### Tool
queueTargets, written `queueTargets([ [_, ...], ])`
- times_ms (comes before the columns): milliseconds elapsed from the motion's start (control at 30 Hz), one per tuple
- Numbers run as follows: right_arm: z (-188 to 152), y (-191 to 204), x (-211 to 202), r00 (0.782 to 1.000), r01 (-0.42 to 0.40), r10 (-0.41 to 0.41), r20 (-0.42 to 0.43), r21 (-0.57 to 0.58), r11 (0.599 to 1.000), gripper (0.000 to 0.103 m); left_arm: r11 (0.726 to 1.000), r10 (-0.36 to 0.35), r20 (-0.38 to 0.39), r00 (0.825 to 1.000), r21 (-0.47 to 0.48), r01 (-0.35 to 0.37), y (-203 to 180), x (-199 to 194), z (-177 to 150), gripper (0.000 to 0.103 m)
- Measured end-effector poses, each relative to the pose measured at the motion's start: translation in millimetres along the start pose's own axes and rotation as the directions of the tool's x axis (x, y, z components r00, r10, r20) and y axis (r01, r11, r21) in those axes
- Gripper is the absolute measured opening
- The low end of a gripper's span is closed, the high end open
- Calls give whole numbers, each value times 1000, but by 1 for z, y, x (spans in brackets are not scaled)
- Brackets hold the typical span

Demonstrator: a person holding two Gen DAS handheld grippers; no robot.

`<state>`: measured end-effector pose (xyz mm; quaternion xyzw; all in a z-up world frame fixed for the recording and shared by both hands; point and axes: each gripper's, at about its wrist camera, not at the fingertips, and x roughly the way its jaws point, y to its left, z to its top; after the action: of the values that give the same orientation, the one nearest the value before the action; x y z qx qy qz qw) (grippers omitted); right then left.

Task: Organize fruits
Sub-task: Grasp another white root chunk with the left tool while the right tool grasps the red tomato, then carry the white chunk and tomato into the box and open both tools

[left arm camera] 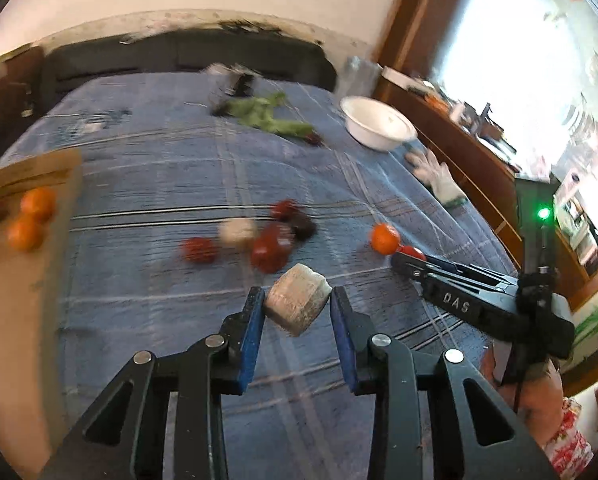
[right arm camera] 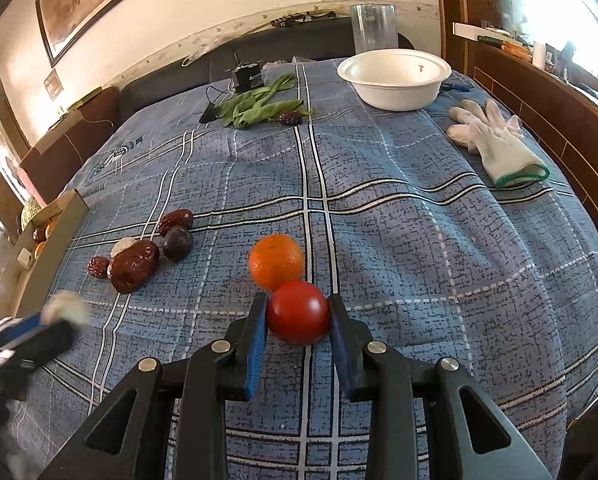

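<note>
Between the right gripper [right arm camera: 298,312] jaws sits a red tomato [right arm camera: 298,312], closed on it at mid-width, touching an orange [right arm camera: 276,261] just beyond on the blue plaid cloth [right arm camera: 419,240], so I'd guess lifting could nudge that orange rolling. The left gripper [left arm camera: 298,305] jaws pinch a pale chunk [left arm camera: 298,305] tilted and only at its edges, up off the cloth. It could twist loose before reaching the cardboard box [left arm camera: 27,184] at far left.
</note>
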<state>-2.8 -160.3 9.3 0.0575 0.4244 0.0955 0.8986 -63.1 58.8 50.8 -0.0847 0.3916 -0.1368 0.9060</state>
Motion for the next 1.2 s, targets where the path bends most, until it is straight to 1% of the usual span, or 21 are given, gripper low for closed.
queueTargets([
  [133,-2,9,-3,999,32,-31,25,-36,999,31,996,55,35,998,-74,-52,36,-32,-7,32],
  [200,-3,17,-8,998,49,-46,47,-66,997,31,990,91,61,994,-117,-83,60,-54,-12,32],
  [300,-6,33,-15,998,36,-31,53,-100,994,32,976,139,82,987,-182,-123,91,-79,-21,32],
  [333,-8,41,-18,998,28,-22,55,-114,993,32,967,157,88,984,-216,-135,106,-89,-25,32],
  [400,-11,59,-25,998,3,5,56,-142,990,32,953,178,93,980,-265,-148,127,-101,-30,32],
  [533,-7,99,-38,994,-85,96,50,-193,978,32,923,213,97,972,-347,-167,161,-121,-40,32],
  [667,3,151,-44,983,-165,179,32,-256,953,32,908,267,86,960,-357,-221,185,-134,-34,33],
  [800,10,200,-44,966,-247,260,-1,-310,918,32,897,297,47,954,-357,-261,211,-135,-18,33],
  [900,10,238,-38,955,-287,296,-30,-356,889,33,890,291,-5,957,-366,-272,230,-118,-5,33],
  [1033,6,286,-15,949,-311,306,-80,-419,853,33,877,272,-85,959,-389,-283,253,-89,3,33],
  [1100,2,307,1,950,-311,294,-109,-445,840,33,872,260,-119,958,-398,-286,261,-77,5,33],
  [1200,-2,333,29,952,-305,265,-151,-479,823,33,866,259,-142,955,-403,-295,267,-69,5,33],
])
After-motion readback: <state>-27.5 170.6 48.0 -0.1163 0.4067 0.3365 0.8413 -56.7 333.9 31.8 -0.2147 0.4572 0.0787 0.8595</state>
